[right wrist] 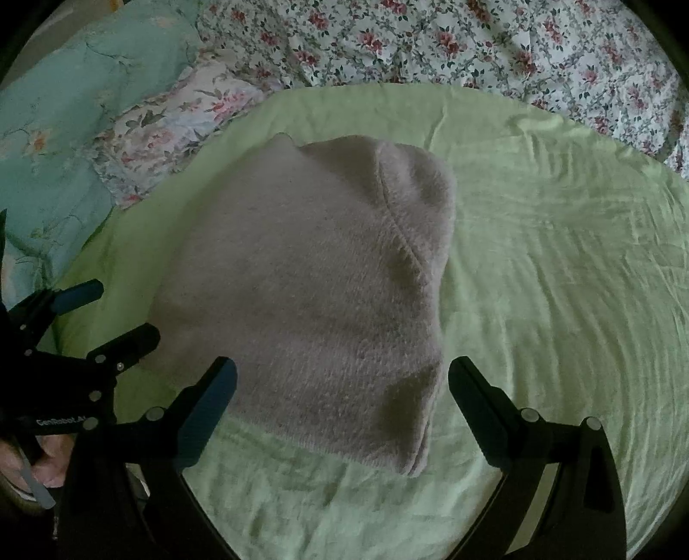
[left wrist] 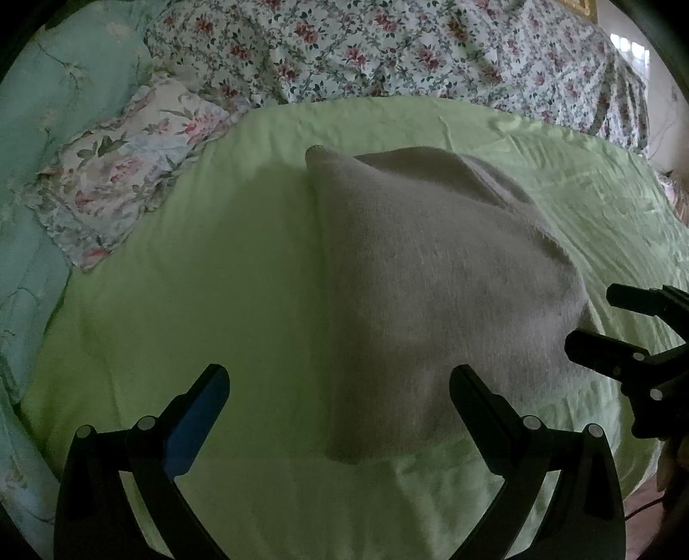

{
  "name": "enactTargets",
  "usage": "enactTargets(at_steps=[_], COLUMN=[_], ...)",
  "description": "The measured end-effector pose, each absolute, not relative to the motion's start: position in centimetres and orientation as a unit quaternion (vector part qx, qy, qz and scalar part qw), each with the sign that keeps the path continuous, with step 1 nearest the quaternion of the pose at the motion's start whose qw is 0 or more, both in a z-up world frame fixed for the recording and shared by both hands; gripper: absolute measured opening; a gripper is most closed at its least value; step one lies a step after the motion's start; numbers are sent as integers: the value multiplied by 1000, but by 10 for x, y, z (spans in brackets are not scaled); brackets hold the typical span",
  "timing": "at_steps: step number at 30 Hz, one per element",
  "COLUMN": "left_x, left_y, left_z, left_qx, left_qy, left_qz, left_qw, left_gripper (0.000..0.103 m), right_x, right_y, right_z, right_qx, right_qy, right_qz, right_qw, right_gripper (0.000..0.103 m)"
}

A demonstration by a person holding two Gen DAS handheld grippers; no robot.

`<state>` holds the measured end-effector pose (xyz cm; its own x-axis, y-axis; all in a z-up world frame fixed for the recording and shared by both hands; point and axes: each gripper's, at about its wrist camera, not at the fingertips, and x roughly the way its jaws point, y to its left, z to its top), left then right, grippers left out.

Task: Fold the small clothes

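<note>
The grey knitted garment [right wrist: 310, 293] is laid folded on the green sheet [right wrist: 560, 280], just below the floral quilt [right wrist: 430, 38], apparently so that its layers stay stacked. The left gripper [left wrist: 340, 405] and right gripper [right wrist: 342, 396] are held spread and empty at the garment's near edge, probably released so that the fold is left undisturbed.

The folded garment [right wrist: 310, 293] is looking like fuzzy, matt grey knit cloth. The green sheet [right wrist: 560, 267] is showing smooth, lightly creased cotton-like fabric. Both grippers [left wrist: 340, 409] [right wrist: 342, 400] are looking matt black plastic.
</note>
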<state>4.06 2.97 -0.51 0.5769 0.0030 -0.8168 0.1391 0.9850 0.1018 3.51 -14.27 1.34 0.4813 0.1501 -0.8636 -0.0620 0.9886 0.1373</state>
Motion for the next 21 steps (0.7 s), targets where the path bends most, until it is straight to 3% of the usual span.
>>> enactTargets(at_steps=[21], left_x=[45], left_y=[25], left_z=[-6], left_qx=[77], left_qy=[461], left_qz=[-39], left_qw=[883], left_gripper=[102], right_x=[41], right_y=[-150], right_z=[10], right_qx=[47], right_qy=[509], right_qz=[58], right_qw=[858], right_gripper=[99])
